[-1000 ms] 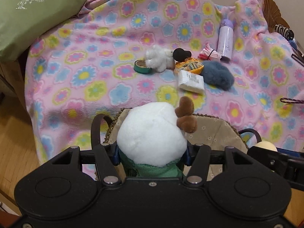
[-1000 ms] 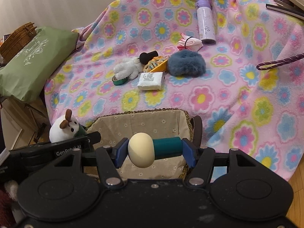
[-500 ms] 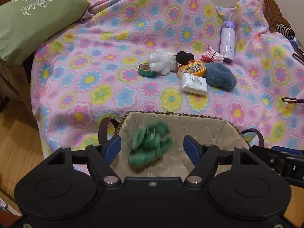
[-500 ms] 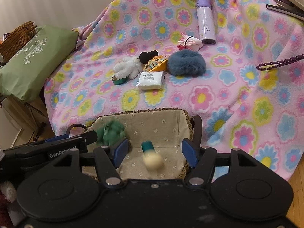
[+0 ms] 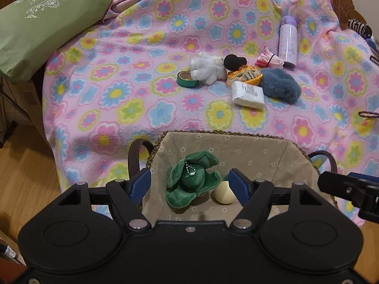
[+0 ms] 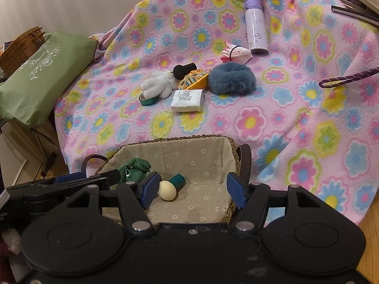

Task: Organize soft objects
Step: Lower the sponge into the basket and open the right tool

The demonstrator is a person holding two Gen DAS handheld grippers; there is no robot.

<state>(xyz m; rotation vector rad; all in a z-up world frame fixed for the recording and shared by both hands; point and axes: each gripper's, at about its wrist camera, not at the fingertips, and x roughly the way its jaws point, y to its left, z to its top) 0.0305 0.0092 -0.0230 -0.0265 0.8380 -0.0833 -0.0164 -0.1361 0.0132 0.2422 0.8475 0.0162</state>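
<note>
A cloth-lined wicker basket [image 5: 251, 146] [image 6: 180, 149] stands at the near edge of the flowered blanket. In it lie a green plush toy [image 5: 191, 182] [image 6: 135, 169] and a cream-and-teal mushroom toy [image 5: 223, 193] [image 6: 170, 188]. My left gripper [image 5: 189, 185] is open and empty above the basket. My right gripper [image 6: 190, 190] is open and empty above it too. On the blanket lie a white plush [image 5: 206, 67] [image 6: 157, 85] and a blue furry pouch [image 5: 280, 88] [image 6: 232, 78].
Beside the white plush lie a green tape roll [image 5: 187, 79], a black object [image 5: 233, 61], an orange patterned pouch [image 5: 245, 74], a white packet [image 5: 247, 94], a pink cloth [image 5: 270, 59] and a lilac bottle [image 5: 287, 41]. A green pillow [image 5: 40, 21] lies left.
Both grippers opened. The white-and-green plush dropped from the left gripper into the basket, green side up. The mushroom toy dropped from the right gripper into the basket.
</note>
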